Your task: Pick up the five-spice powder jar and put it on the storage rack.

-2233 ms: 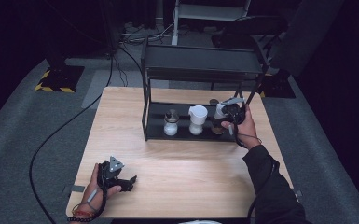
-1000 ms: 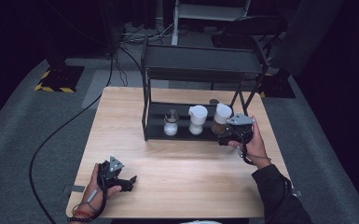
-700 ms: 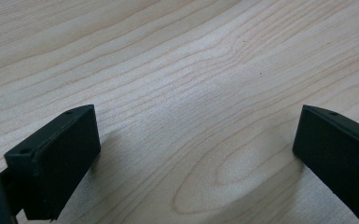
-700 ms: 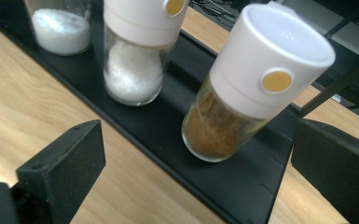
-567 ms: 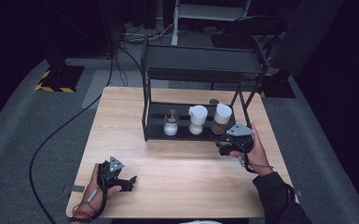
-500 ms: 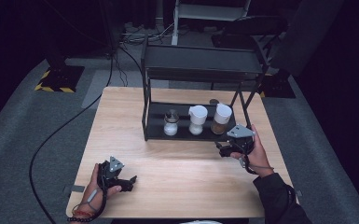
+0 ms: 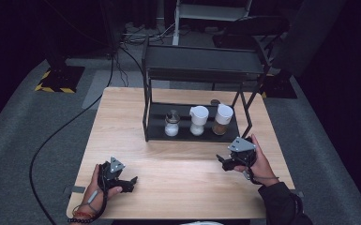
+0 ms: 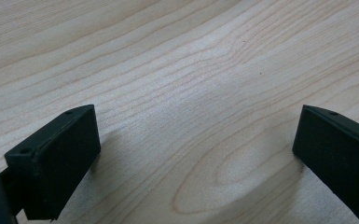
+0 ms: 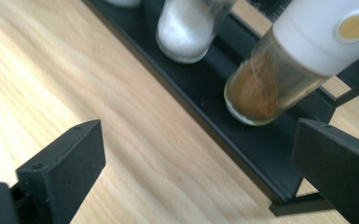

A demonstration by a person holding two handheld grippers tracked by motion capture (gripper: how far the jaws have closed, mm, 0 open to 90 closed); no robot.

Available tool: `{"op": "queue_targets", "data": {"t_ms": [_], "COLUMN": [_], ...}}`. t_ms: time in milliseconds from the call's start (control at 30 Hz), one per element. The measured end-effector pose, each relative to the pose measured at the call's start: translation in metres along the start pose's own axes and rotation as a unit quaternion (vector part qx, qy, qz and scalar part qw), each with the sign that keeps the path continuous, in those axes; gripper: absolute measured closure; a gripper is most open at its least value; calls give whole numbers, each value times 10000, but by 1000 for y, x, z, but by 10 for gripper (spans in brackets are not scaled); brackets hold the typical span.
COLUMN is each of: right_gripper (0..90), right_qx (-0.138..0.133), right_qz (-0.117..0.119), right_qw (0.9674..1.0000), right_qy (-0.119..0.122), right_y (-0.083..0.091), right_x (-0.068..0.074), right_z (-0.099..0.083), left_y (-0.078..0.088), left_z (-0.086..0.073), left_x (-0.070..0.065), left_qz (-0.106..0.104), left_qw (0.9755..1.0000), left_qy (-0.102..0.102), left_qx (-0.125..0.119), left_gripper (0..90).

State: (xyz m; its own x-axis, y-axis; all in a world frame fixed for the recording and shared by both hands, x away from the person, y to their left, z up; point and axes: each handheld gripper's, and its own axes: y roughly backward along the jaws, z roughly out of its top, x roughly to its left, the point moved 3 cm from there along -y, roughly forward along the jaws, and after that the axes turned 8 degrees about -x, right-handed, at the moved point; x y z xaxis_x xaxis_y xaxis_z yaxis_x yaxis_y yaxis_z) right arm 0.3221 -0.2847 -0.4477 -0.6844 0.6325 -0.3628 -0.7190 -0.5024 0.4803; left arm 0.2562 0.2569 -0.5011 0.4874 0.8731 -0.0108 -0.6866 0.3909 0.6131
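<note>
Since approx. 2 s ago the right gripper (image 7: 229, 162) has come back from the black metal two-tier rack (image 7: 194, 133) to the light wood table (image 7: 178, 187) just in front of it, jaws wide apart w/ nothing between; the left gripper (image 7: 127, 180) hasn't moved, resting near the front-left edge, jaws also apart over bare wood. The glass spice jar w/ white cap and brown powder (image 9: 279, 70) now stands upright at the right end of the rack's lower shelf. Beside it: a white-filled jar (image 9: 189, 28), a small shaker (image 7: 171, 124) further left; rack's front lip sits between gripper and jars.

Table (image 7: 122, 126) brightly lit, dark all around it; soft shadows under rack (image 7: 201, 70); spice jar (image 9: 279, 70) close-up slightly blurred.
</note>
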Motion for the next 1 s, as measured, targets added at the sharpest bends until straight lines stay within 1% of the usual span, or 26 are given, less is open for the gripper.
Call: {"op": "queue_targets", "data": {"t_ms": [100,200,267,533,667,767,933,1000], "right_gripper": [29,29,29,29,29,29,29,29], "right_qx": [38,70,140,362,409,489,531,590], "right_qz": [29,73,132,156,163,158,170,190], "right_qw": [10000,9999,9998,9992,9990,9987,9983,9980], "right_qy": [-26,35,70,68,-61,-54,-142,-149], "right_y": [1,2,2,3,6,8,13,14], "right_x": [1,3,4,7,6,7,5,5], "right_z": [-5,-9,-11,-19,-26,-31,-38,-40], "left_y": [0,0,0,0,0,0,0,0], "left_z": [0,0,0,0,0,0,0,0], "left_x": [0,0,0,0,0,0,0,0], "left_qz": [0,3,1,1,-2,1,1,1], "left_qw": [10000,10000,10000,10000,10000,10000,10000,10000], "left_qy": [1,-1,4,-2,4,5,4,5], "left_qx": [-1,-12,-10,-4,-6,-10,-11,-13], "left_gripper": [7,7,7,7,7,7,7,6]}}
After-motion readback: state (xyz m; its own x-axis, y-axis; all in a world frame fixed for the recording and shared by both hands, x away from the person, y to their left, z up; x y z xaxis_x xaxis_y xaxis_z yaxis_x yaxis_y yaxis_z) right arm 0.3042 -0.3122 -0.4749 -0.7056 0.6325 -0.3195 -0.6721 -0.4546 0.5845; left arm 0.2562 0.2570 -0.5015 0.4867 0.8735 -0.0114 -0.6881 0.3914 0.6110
